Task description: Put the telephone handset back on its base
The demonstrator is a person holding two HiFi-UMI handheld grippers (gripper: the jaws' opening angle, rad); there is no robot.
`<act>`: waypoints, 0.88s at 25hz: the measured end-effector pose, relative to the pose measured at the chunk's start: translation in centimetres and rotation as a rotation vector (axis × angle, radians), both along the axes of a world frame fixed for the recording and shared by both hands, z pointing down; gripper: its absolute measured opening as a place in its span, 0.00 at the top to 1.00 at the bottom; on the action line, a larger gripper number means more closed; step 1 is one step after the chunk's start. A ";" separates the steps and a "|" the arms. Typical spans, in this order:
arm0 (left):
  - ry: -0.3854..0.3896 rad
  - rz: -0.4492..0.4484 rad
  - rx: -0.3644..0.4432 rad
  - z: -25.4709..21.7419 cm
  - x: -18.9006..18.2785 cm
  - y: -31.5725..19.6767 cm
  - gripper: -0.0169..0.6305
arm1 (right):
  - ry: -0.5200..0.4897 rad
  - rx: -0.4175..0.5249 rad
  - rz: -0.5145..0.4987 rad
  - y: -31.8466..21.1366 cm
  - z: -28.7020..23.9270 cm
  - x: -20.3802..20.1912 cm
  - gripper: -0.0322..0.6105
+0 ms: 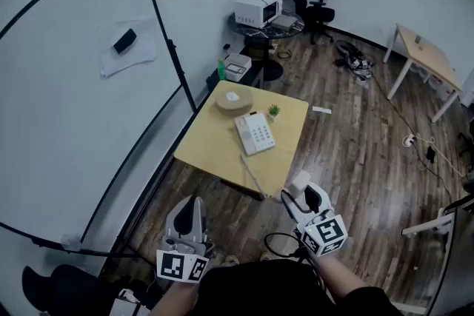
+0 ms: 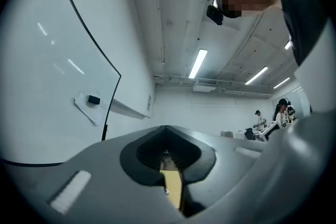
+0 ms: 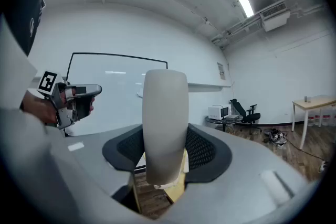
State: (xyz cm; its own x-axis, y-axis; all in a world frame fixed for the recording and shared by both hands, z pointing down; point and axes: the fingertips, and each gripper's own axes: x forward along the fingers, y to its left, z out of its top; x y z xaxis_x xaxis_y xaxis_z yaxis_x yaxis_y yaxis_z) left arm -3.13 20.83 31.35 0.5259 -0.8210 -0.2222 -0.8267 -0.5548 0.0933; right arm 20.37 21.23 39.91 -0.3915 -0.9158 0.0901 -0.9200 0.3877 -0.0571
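**Handset in our right gripper, off its base**

Our right gripper (image 1: 304, 200) is clamped on the white telephone handset (image 3: 165, 123). Its pads press on both sides, and the handset stands upright between them. Our left gripper (image 1: 192, 208) has its jaws drawn together with nothing between them, and it tilts up toward the ceiling. We hold both low, close to our body, off the near edge of the yellow table (image 1: 211, 148). The telephone base (image 1: 256, 134) lies near the middle of that table, well apart from the handset. A coiled cord (image 1: 248, 168) runs from the base over the near table edge toward the handset. Just beyond the base stand a small potted plant (image 1: 273, 111) and a round wooden disc (image 1: 222, 104) with something small and white on it. A whiteboard (image 1: 67, 107) stands at our left.
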 end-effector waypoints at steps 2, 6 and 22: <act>0.002 0.006 -0.003 0.2 -0.8 0.2 0.97 | -0.005 -0.008 0.002 0.1 0.4 -1.0 0.59; 0.003 0.017 -0.006 0.4 -1.8 0.3 0.97 | -0.012 -0.017 0.009 -0.1 0.5 -2.0 0.59; -0.022 -0.019 0.004 0.6 -0.4 0.6 0.97 | -0.028 0.000 0.004 -0.4 0.7 -0.7 0.59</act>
State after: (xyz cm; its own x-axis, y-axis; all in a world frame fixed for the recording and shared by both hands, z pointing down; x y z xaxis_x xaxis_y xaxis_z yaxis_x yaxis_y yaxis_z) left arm -3.50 21.45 31.97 0.5150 -0.8299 -0.2145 -0.8389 -0.5394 0.0728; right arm 19.70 20.85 40.61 -0.3904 -0.9173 0.0786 -0.9195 0.3842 -0.0830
